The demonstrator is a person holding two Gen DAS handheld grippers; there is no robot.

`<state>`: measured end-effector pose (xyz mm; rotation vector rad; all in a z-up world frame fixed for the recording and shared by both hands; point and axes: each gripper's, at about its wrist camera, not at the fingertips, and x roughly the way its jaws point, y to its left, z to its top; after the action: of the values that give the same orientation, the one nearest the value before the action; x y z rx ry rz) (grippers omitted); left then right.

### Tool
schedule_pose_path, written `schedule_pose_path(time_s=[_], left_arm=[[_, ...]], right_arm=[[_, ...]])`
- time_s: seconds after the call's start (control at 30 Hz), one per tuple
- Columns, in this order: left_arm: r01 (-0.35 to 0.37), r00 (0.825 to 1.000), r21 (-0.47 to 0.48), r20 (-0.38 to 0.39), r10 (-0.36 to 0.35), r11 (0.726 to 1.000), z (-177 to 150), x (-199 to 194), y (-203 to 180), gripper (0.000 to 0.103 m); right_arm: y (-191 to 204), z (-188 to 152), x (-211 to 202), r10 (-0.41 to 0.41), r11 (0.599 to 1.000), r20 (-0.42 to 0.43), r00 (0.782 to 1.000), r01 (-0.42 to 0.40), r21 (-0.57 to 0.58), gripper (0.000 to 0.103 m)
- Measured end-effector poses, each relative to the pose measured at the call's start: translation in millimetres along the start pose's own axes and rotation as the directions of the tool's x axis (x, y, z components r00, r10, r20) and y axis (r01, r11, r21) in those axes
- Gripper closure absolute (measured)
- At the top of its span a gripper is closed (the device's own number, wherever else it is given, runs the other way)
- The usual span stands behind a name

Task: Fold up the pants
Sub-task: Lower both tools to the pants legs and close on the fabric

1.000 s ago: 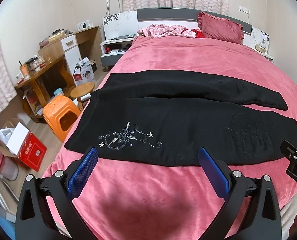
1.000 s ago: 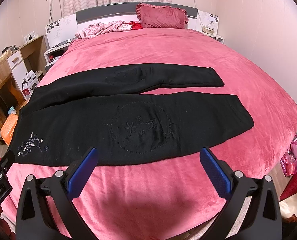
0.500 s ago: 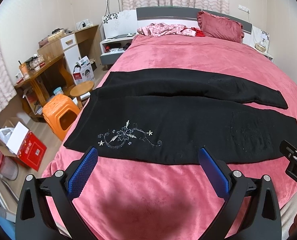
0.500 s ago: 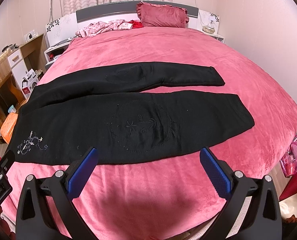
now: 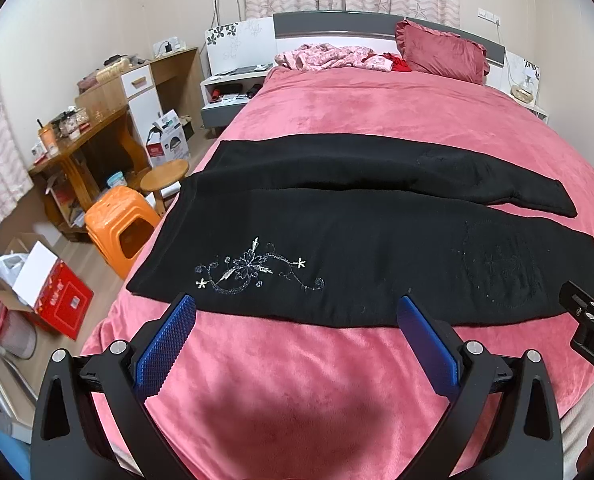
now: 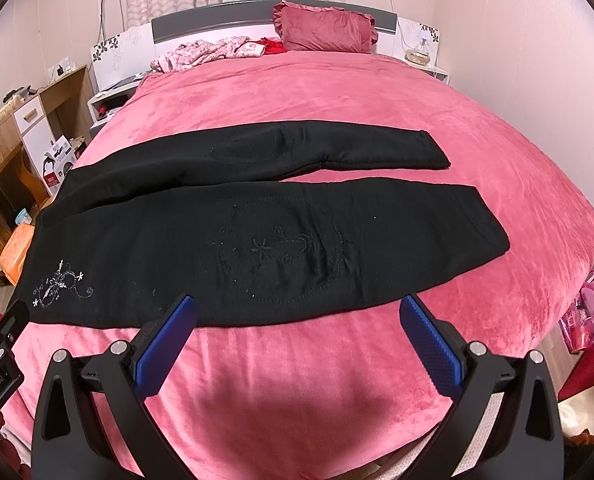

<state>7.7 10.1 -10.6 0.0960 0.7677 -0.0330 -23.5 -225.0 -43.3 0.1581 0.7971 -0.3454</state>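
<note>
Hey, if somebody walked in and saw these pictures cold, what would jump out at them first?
Most striking is the pair of black fleece pants spread flat across the pink plush bedspread, legs parted toward the right. Silver floral embroidery glints near the pants' left end. In the foreground the left claw and the right claw hang open just short of the near edge, gripping nothing.

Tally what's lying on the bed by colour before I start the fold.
Black: 1, the pants spread flat, both legs apart.
Dark pink: 1, the pillow at the headboard.
Light pink patterned: 1, a crumpled garment.
Red: 1, a small cloth item beside it.
Total: 4 on the pink bedspread.
Left gripper and right gripper are open, holding nothing.
</note>
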Motion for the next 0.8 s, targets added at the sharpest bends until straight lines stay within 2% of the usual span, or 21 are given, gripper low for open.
schedule_pose_path(time_s=[0.27,0.37,0.43,0.47,0.5,0.53,0.57,0.6,0.63,0.7,0.8], left_arm=[[0.0,1.0,-0.018,0.023,0.0,1.0,-2,-1,0,0.003],[0.014,1.0,-0.011,-0.014,-0.014,1.0,-3,7,1,0.003],[0.065,0.992,-0.024,-0.109,-0.068,0.998,-5,23,5,0.003],[0.108,0.98,-0.044,-0.165,-0.113,0.993,-7,33,8,0.003],[0.194,0.948,-0.111,-0.235,-0.216,0.975,-12,46,15,0.003],[0.249,0.92,-0.177,-0.263,-0.29,0.952,-16,55,23,0.003],[0.285,0.895,-0.252,-0.274,-0.351,0.925,-20,62,32,0.003],[0.282,0.882,-0.323,-0.283,-0.377,0.903,-24,71,41,0.003],[0.259,0.883,-0.342,-0.295,-0.365,0.903,-27,77,47,0.003],[0.209,0.899,-0.314,-0.31,-0.308,0.926,-30,86,55,0.003],[0.214,0.908,-0.33,-0.281,-0.312,0.92,-35,93,70,0.003]], right_arm=[[-1,0,1,0.002,1.0,-0.003,1.0,-0.002,0.001,0.002],[-8,1,4,0.049,0.998,-0.001,0.999,-0.049,0.033,0.002],[-17,2,6,0.143,0.986,0.023,0.989,-0.144,0.081,0.002],[-19,2,6,0.164,0.982,0.037,0.986,-0.167,0.087,0.002],[-22,2,7,0.188,0.977,0.067,0.98,-0.193,0.086,0.002],[-23,1,8,0.185,0.978,0.078,0.98,-0.191,0.081,0.002],[-24,1,11,0.173,0.982,0.072,0.982,-0.178,0.069,0.002],[-25,0,16,0.155,0.986,0.041,0.987,-0.157,0.049,0.002],[-27,0,22,0.142,0.989,0.011,0.99,-0.143,0.035,0.002],[-35,-4,36,0.133,0.991,-0.036,0.99,-0.132,0.035,0.002],[-60,-10,59,0.16,0.98,-0.108,0.981,-0.145,0.139,0.002]])
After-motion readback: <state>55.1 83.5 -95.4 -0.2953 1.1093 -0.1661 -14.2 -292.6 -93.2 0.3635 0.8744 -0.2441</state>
